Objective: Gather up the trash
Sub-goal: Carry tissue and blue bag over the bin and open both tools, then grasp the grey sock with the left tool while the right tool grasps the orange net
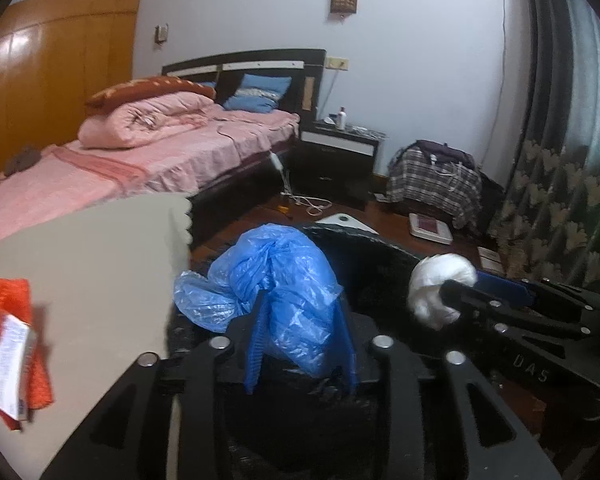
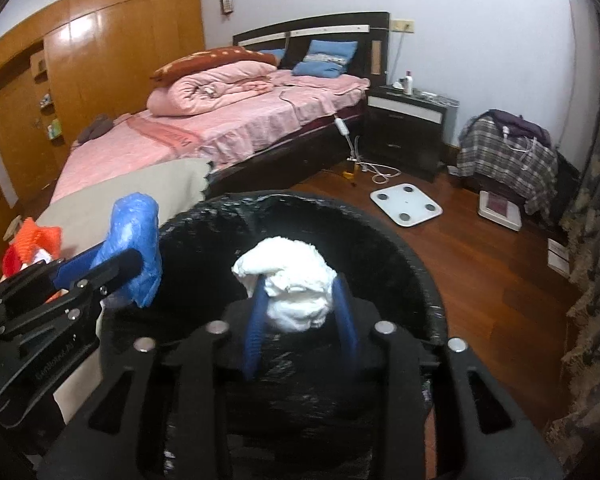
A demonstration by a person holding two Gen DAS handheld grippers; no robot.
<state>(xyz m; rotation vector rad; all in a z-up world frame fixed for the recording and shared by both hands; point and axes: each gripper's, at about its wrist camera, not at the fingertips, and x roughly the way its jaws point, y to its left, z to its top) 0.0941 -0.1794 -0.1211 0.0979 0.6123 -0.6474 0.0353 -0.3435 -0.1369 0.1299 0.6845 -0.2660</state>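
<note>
Blue fingers [image 1: 256, 344] of the left gripper [image 1: 300, 340] flank a crumpled blue plastic bag [image 1: 276, 280]; those of the right gripper [image 2: 300, 320] flank a white paper wad [image 2: 296, 284]. Whether the pads still press on either cannot be told. Both items hang over the black-lined bin [image 2: 380, 232], whose bottom is lost in darkness.

Left gripper [image 1: 300, 336]: blue ribbed fingers [image 1: 254, 344] flank a crumpled blue plastic bag [image 1: 276, 276], jaws parted.
Below: black-lined round bin [image 1: 376, 264].
Right gripper [image 1: 444, 292]: enters from the right with a crumpled white paper wad [image 1: 436, 280] at its tips.
Left: beige worktop [image 1: 92, 264], orange cloth [image 1: 8, 304].
Behind: pink-covered bed [image 1: 172, 152].
</note>
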